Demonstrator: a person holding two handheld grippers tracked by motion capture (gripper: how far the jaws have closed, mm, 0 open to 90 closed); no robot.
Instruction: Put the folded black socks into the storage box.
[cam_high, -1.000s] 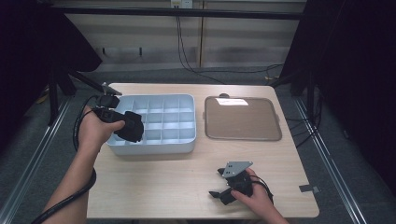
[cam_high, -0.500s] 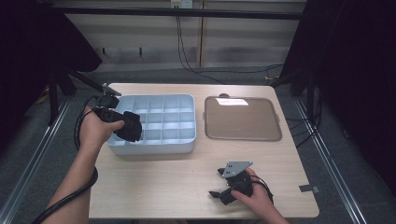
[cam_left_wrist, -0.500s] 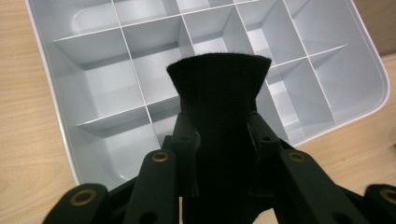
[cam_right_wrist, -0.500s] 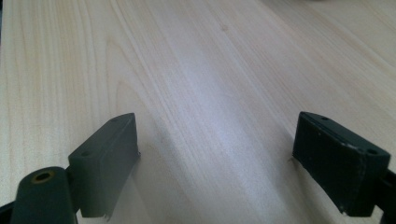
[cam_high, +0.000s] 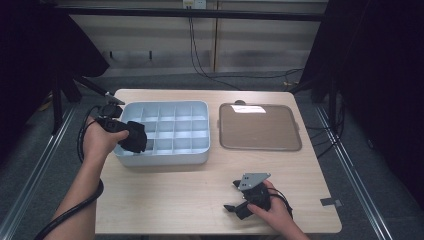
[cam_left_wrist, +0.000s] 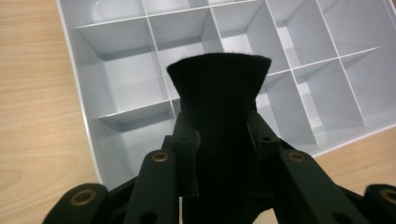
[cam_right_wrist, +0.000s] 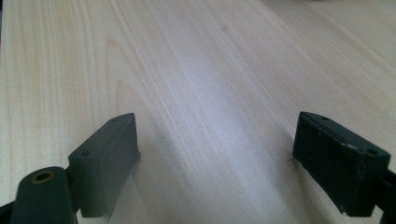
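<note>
- Grippers: two. Left gripper (cam_high: 131, 139), one, at the near left corner of the tray; right gripper (cam_high: 235, 200), one, on the near edge of the table.
- Black fabric piece (cam_left_wrist: 219, 98): one, clamped between the left gripper's jaws.
- Compartment tray (cam_high: 165, 156): one, pale grey. Grid counted in the high view: four rows by four columns, sixteen compartments; the near left cell is partly hidden by the gripper.
- Flat lid (cam_high: 260, 127): one, brownish, lying just right of the tray.
- Table (cam_high: 175, 195): one, light wood.
- Hands: two, one per gripper.
- Grey three-cornered plate (cam_high: 253, 180): one, on top of the right gripper.
</note>
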